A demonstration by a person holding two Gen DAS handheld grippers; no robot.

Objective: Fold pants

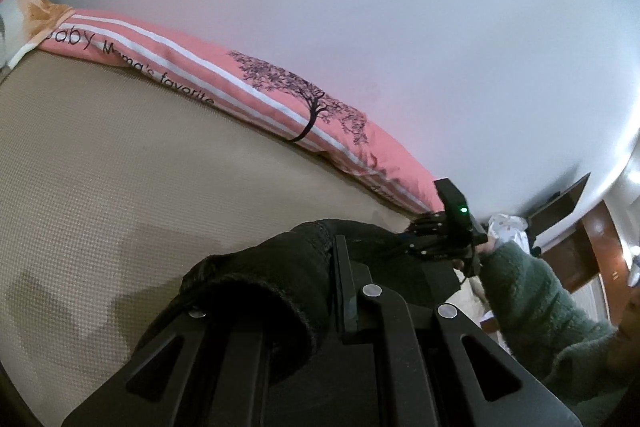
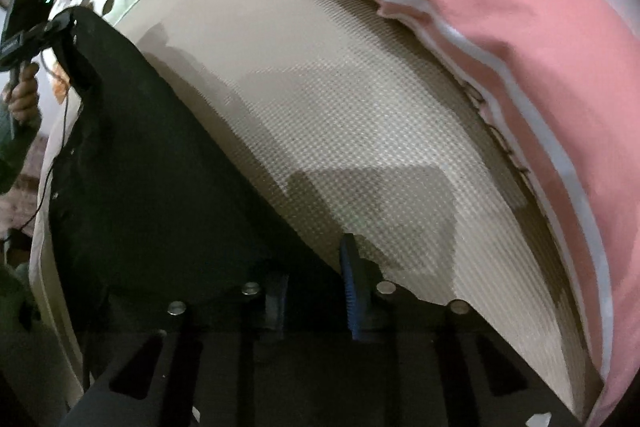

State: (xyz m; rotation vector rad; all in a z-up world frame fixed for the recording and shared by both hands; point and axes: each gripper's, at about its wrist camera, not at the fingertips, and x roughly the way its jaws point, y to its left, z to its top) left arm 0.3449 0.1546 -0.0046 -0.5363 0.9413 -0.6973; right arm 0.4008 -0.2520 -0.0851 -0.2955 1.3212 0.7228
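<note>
Beige waffle-weave bed [image 2: 360,115]; black pants [image 2: 152,163] on it (pink pillow [image 2: 520,27] alongside)

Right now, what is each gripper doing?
Left gripper: shut on the black pants.
Right gripper: closed on the pants' edge.

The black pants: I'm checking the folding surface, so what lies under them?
The black pants lie on a beige textured mattress cover. Whatever lies directly beneath the cloth is covered.
</note>
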